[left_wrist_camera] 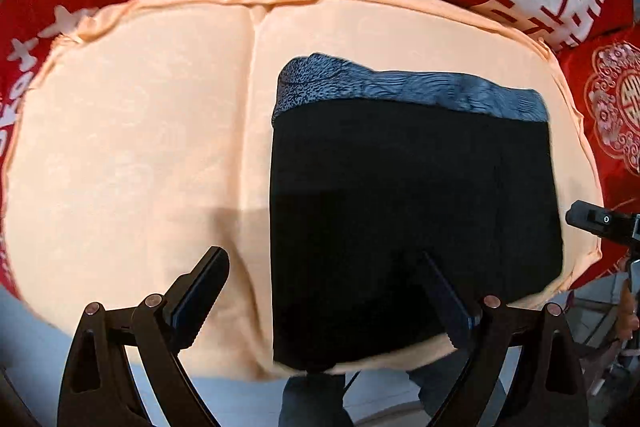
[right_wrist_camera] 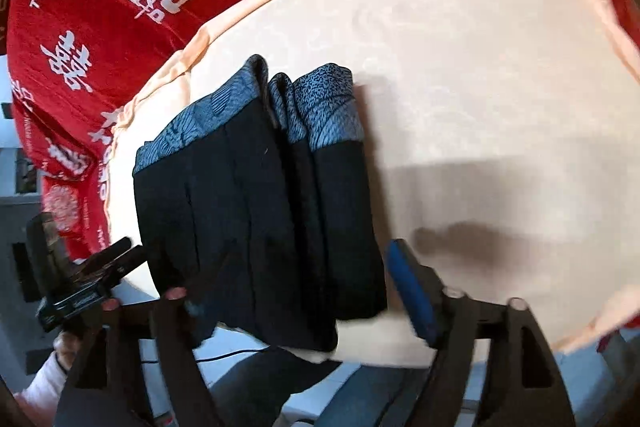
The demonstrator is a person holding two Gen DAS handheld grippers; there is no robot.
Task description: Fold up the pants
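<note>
Peach cushion, folded pants edge blurred

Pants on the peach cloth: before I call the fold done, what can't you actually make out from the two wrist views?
- Near edge of the pants, left wrist view: pure black, no layers readable.
- Same edge, right wrist view: motion blur, partly behind a finger of the open right gripper.
- Underside of the stack: hidden against the peach cloth.
- Left gripper: open; its right finger blends into the black fabric.
</note>
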